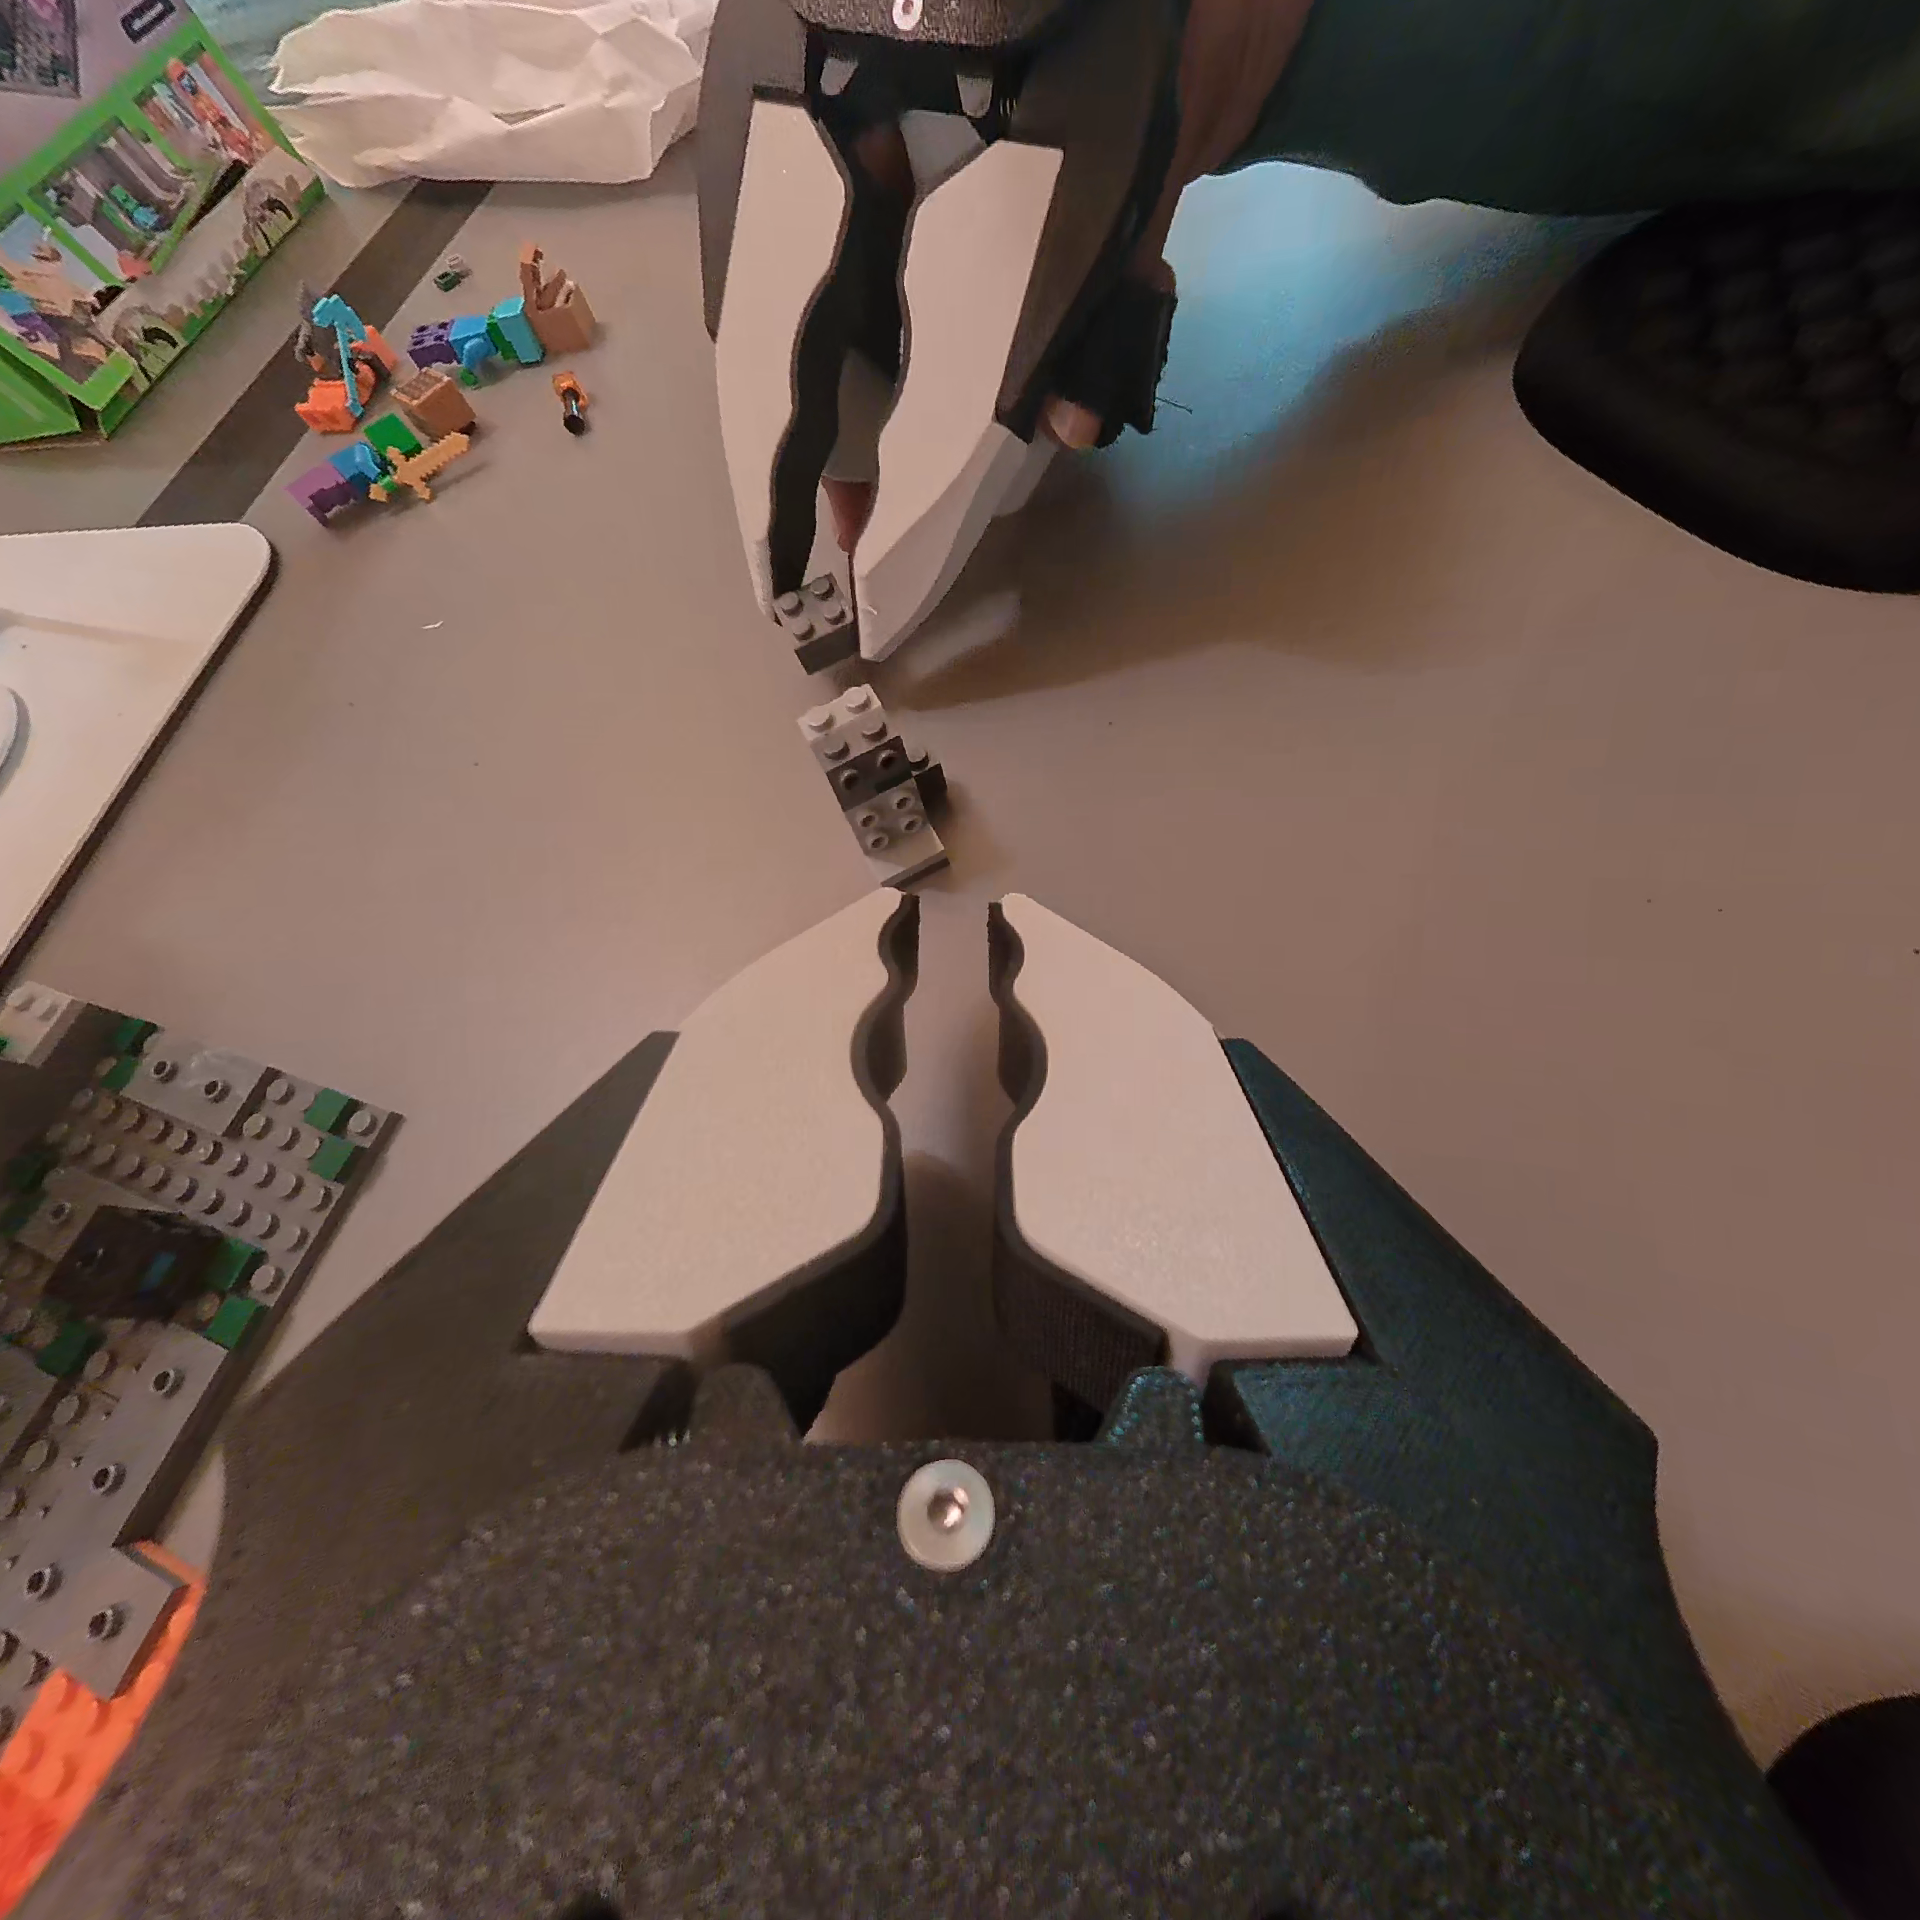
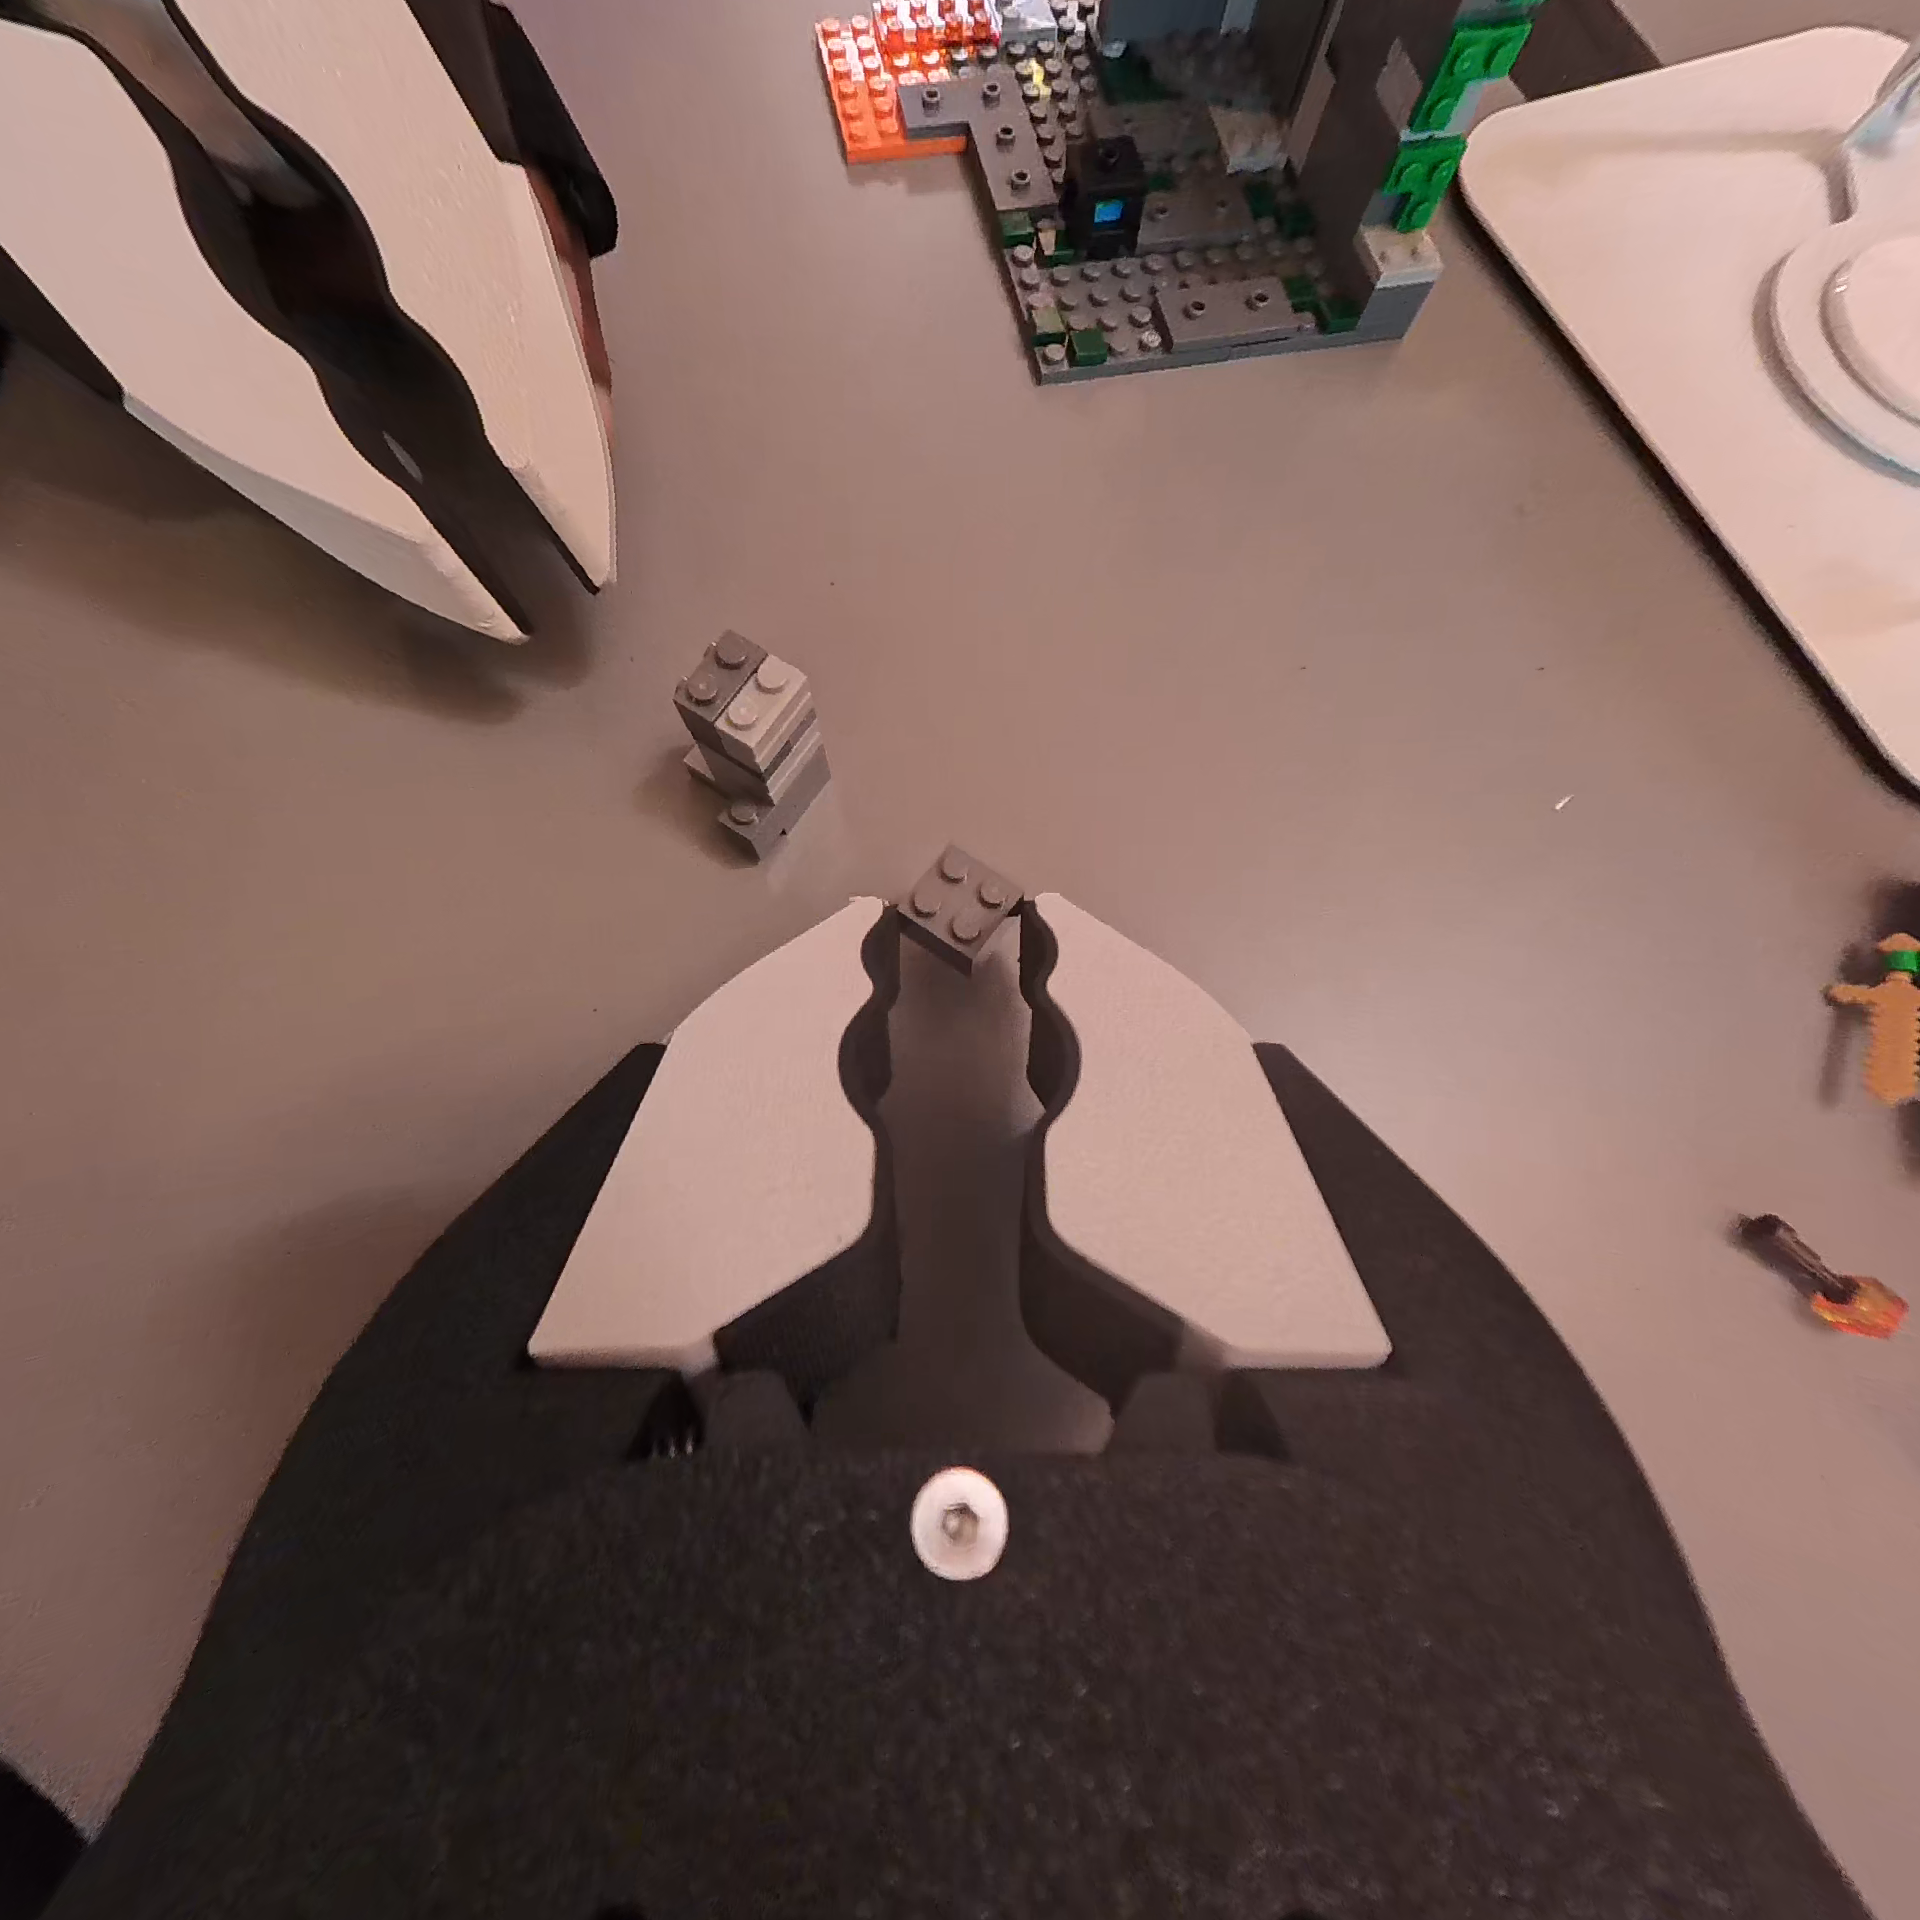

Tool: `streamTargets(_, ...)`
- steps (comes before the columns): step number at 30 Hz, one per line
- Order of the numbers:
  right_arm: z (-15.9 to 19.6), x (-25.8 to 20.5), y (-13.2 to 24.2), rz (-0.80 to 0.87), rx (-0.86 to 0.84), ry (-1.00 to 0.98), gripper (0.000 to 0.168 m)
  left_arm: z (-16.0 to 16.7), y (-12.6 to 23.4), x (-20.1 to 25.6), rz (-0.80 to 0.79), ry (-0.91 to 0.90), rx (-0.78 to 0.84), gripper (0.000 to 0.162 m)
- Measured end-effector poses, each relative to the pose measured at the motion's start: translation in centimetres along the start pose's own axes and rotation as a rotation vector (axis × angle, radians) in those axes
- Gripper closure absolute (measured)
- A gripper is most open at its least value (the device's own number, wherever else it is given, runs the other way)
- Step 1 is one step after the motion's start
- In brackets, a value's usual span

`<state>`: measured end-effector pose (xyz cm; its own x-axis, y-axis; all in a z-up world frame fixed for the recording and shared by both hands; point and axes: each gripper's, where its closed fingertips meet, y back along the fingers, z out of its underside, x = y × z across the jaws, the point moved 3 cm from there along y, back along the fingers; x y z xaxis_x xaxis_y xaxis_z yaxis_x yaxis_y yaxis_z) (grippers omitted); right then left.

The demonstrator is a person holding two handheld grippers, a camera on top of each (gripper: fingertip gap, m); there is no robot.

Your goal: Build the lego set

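Right gripper (image 2: pixel 958 906) pinches your dark grey two-by-two brick (image 2: pixel 958 904), just near of the grey brick stack (image 2: pixel 750 740) on the table; left gripper (image 1: pixel 951 902) is slightly parted and empty beside it, so square studs, then press straight down

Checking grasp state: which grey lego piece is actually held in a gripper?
The dark grey two-by-two brick, pinched at the right gripper tips. The small grey stack stands free on the table, and the left gripper holds nothing.
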<state>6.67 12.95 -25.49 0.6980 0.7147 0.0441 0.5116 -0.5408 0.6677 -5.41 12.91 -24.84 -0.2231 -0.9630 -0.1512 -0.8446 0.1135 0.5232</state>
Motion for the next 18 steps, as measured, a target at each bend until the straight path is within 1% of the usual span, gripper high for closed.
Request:
streamTargets(7,0.2,0.0,0.0,0.003,-0.007,0.015,0.146,0.0,0.0,0.0,0.000,0.002,0.000,0.150)
streamTargets(13,0.0,-0.1,0.2,0.003,-0.001,0.029,0.142,0.0,0.0,0.0,0.000,0.004,-0.001,0.149)
streamTargets(18,-1.9,-0.6,1.3,-0.028,0.051,0.092,0.140,0.1,-0.1,-0.1,-0.008,0.010,-0.006,0.149)
